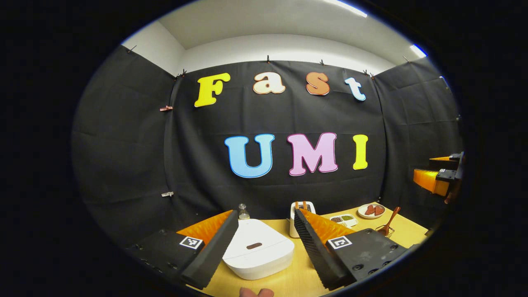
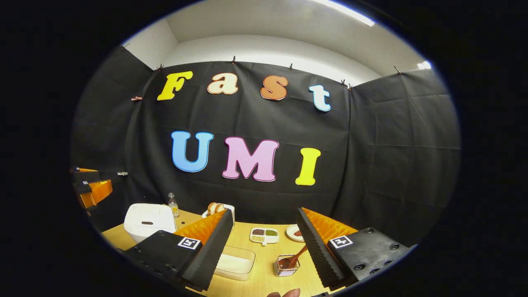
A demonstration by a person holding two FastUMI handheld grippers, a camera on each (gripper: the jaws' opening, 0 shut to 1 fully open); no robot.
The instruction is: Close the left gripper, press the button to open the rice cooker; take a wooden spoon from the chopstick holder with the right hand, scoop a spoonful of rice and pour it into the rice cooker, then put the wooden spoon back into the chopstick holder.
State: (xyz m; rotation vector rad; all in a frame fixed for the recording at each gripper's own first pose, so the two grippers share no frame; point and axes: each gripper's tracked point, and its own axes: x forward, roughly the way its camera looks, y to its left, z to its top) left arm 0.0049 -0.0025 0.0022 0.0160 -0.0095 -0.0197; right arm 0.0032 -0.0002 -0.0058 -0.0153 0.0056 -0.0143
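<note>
The white rice cooker (image 1: 258, 247) sits with its lid down, a brown button (image 1: 254, 246) on top, just below and between the fingers of my left gripper (image 1: 266, 212), which is open and holds nothing. The cooker (image 2: 148, 220) also appears at the left of the right gripper view. My right gripper (image 2: 264, 211) is open and empty above the table. Below it a mesh chopstick holder (image 2: 286, 267) holds a wooden spoon (image 2: 298, 255), leaning right. A clear container of rice (image 2: 235, 262) lies to the holder's left.
A toaster (image 2: 218, 208) with bread and a small bottle (image 2: 173, 205) stand at the back of the wooden table (image 2: 264, 284). A divided dish (image 2: 264, 235) and a plate (image 2: 293, 233) lie behind the holder. The other gripper (image 1: 439, 175) hangs at the far right.
</note>
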